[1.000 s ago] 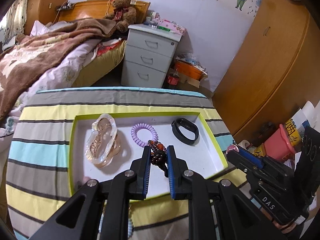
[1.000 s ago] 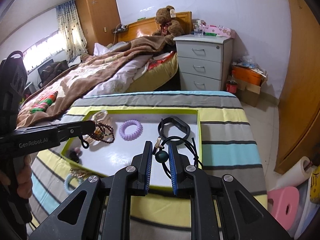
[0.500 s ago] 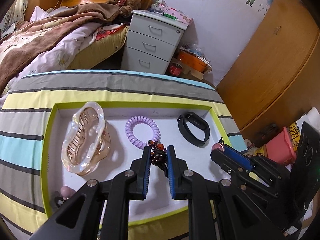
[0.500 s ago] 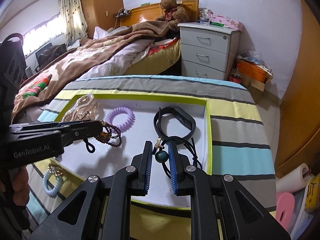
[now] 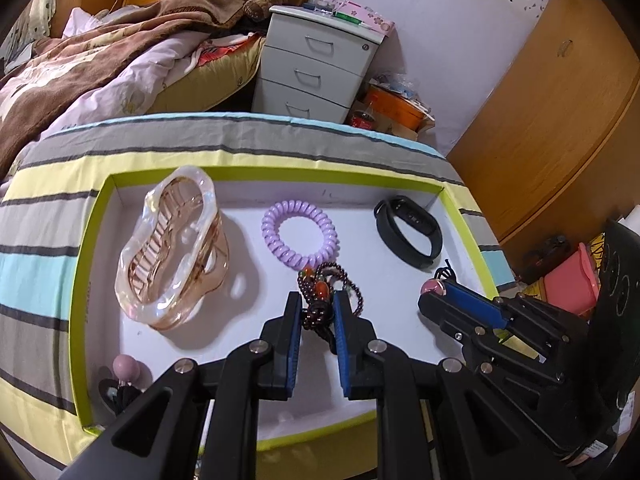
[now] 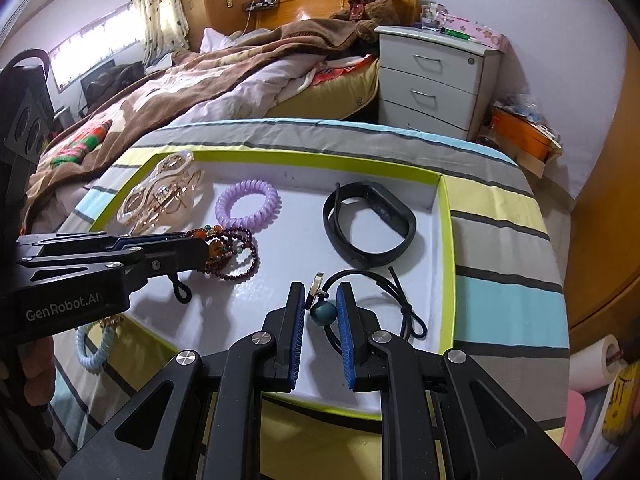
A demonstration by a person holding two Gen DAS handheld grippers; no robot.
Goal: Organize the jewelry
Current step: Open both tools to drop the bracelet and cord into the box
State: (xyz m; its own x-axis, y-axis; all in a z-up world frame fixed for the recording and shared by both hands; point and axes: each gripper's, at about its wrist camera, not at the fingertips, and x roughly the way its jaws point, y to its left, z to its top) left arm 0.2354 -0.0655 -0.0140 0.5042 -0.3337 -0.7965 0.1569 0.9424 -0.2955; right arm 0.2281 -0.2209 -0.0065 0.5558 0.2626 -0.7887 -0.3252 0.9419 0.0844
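Note:
A white tray with a lime-green rim [image 5: 86,264] [image 6: 446,240] lies on a striped cloth. My left gripper [image 5: 317,304] [image 6: 202,250] is shut on a dark red bead bracelet [image 5: 320,304] [image 6: 234,254], held low over the tray floor beside a purple spiral hair tie [image 5: 300,234] [image 6: 248,204]. My right gripper [image 6: 322,296] [image 5: 434,292] is shut on a black cord hair tie with a teal bead [image 6: 325,312]; its loops [image 6: 394,292] rest on the tray near the right rim. A black wristband [image 5: 408,230] [image 6: 368,224] and a clear amber hair claw [image 5: 172,248] [image 6: 160,194] lie in the tray.
A pink-ball hair tie [image 5: 124,372] sits in the tray's near left corner. A pale blue spiral tie [image 6: 94,346] lies on the cloth outside the tray. A bed [image 6: 200,80], a grey drawer unit [image 6: 436,80] and a wooden wardrobe [image 5: 560,100] stand beyond the table.
Both grippers have sunk toward the tray with their loads still held. The bracelet now hangs just above the tray floor, and the cord tie's loops lie on it.

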